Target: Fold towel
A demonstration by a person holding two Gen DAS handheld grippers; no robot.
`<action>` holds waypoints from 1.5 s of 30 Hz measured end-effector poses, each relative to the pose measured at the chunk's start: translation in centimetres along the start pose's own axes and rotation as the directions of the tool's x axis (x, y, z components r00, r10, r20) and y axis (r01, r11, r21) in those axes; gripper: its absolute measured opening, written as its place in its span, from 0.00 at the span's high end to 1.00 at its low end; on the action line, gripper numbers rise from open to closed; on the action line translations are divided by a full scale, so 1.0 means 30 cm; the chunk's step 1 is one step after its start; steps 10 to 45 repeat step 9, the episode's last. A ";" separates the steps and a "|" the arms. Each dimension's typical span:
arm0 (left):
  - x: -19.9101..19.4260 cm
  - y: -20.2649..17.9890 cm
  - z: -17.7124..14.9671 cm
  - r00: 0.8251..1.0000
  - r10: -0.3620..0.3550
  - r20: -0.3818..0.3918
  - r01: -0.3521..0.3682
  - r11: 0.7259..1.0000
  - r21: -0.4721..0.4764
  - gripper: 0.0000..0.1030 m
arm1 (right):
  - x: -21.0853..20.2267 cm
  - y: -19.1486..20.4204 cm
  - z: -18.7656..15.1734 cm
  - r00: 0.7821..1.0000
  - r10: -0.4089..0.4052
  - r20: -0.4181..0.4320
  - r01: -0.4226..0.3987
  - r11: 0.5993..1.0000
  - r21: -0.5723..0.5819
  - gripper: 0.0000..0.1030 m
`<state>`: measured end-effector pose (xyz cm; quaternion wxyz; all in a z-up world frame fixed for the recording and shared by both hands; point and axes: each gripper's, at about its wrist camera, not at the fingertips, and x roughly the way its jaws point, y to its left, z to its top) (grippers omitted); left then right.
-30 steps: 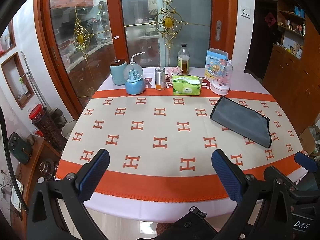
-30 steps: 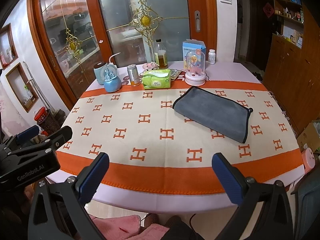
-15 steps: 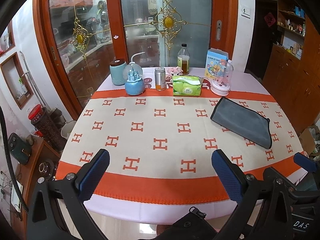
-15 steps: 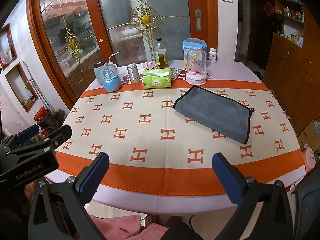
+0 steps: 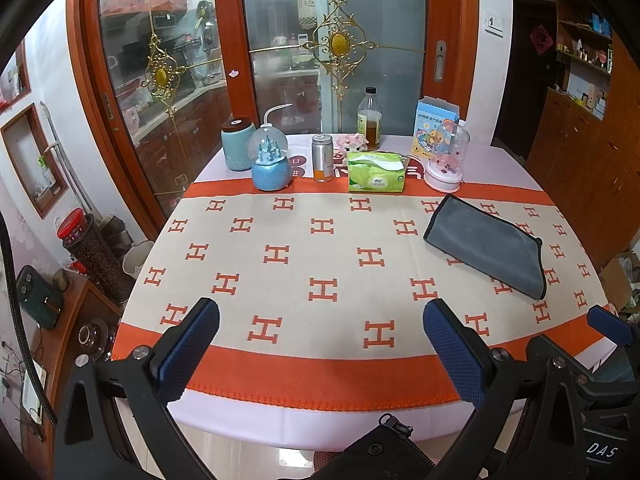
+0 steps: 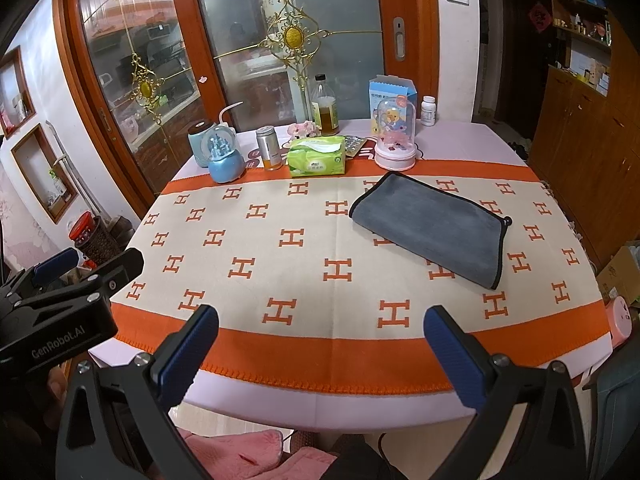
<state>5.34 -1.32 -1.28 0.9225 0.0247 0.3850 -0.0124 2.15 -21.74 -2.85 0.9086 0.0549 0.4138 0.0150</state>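
Table fills the middle of both views, covered by a cream cloth with orange H marks and an orange border; a pale lilac under-cloth shows at the near edge. Grey towel, black trim, lies flat and already doubled over, right of centre in the right wrist view and at centre-right in the left wrist view, on the cream cloth, apart from everything else.

Left gripper: blue-padded fingers spread wide at the bottom of the frame, nothing between them, over the near table edge. Right gripper: same, fingers wide apart, holding nothing. Neither touches the towel.

Row of clutter along the far edge, upper middle of the frames: teal canister, blue snow globe, metal tin, green tissue pack, amber bottle, blue carton, pink-based glass dome toy. White pill bottle visible in the right wrist view only.

Room: orange-framed glass doors with gold ornaments behind the table, wooden cabinets on the right, red-lidded jar on the floor at left.
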 end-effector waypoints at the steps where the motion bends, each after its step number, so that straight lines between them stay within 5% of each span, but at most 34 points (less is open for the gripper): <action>1: 0.000 0.000 0.000 1.000 0.000 0.000 0.000 1.000 0.000 0.01 | 0.001 0.002 -0.002 1.000 -0.001 0.000 0.001 1.000 0.000 0.00; 45: -0.001 -0.002 0.000 1.000 0.001 0.000 -0.001 1.000 -0.001 0.01 | -0.001 -0.002 0.002 1.000 0.001 -0.001 -0.001 1.000 0.000 0.00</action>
